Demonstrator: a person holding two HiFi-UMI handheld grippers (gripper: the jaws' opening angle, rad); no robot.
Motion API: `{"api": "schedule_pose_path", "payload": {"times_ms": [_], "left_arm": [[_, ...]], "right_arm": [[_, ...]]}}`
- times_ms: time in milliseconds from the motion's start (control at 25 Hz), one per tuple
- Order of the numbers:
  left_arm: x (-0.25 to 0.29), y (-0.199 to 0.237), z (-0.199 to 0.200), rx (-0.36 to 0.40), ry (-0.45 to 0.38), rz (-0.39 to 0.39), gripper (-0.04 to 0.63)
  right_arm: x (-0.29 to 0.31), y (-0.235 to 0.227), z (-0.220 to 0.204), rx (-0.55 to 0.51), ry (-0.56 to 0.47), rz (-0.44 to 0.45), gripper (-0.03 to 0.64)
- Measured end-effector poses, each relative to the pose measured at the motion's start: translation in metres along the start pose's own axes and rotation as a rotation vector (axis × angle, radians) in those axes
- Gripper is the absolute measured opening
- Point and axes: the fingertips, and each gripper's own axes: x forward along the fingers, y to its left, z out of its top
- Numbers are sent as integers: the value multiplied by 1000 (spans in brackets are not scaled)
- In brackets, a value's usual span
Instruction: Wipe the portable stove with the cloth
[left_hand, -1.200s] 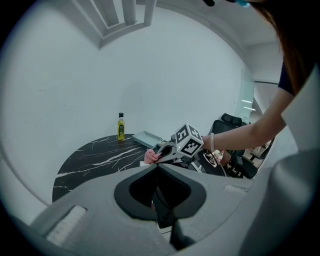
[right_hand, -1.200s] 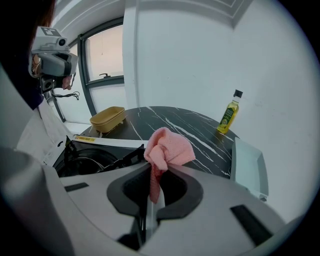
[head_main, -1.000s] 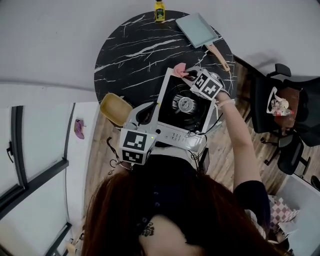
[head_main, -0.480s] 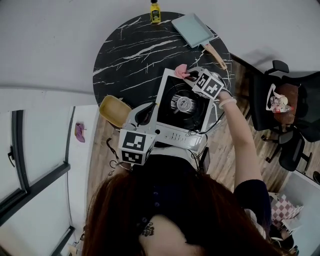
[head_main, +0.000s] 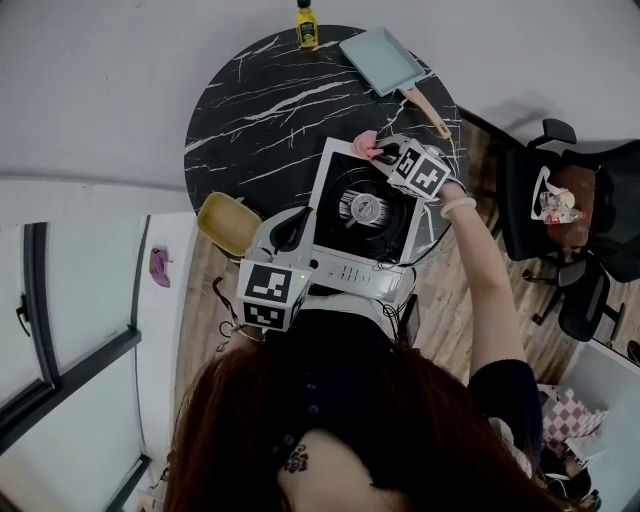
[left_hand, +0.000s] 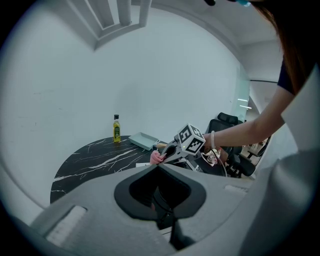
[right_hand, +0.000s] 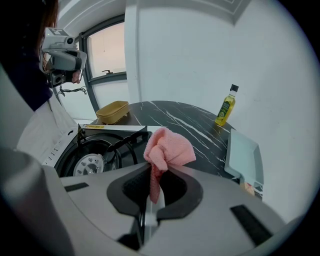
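The right gripper (right_hand: 149, 202) has its jaws clamped on the pink cloth (right_hand: 169, 145), which bunches up above them at the far corner of the portable stove (head_main: 352, 270) — a white unit on the black marble desk (head_main: 260, 110). The left gripper (left_hand: 165, 222) — jaws together, nothing between them — sits by the stove's near left edge.

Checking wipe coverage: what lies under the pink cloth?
The cloth, clamped in the right gripper, hangs over the far edge of the stove, black marble table beyond. The patch directly beneath, and any contact, is covered.
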Motion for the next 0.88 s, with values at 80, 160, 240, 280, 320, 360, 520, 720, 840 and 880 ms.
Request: {"api": "schedule_pose_path", "payload": {"times_ms": [80,160,240,280,320,360,520,720,840,880], "left_arm": [[1,-1,1,2,0,-2,12],[1,-2,2,4,1,-5,12],[2,-4,2,7,3,-9,12],[3,-4,2,8,4,-12,12],[4,-5,1,9,5,-14,12],[4,-6,1,10,7,-16,12],[6,-6,1,11,9,-22,12],[6,-5,1,15,12,-26,12],[7,-4,2,17,9,-27,12],[7,-4,3,17,8,-28,12]], "right_arm": [[-2,-1,-2,-6,2,-3,35],[-4,-2,-5,-11,11,-5,35],[-6,-2,-7,-9,14,-5,35],[-7,-2,-9,-6,16,-5,35],[-8,-1,-10,-2,17,-4,35],[-9,-1,-11,2,17,-3,35],[-10,-2,-12,9,-3,-5,35],[-11,-3,-18,5,12,-5,35],[-15,-2,-21,10,38,10,34],[-15,-1,-22,7,47,15,35]]}}
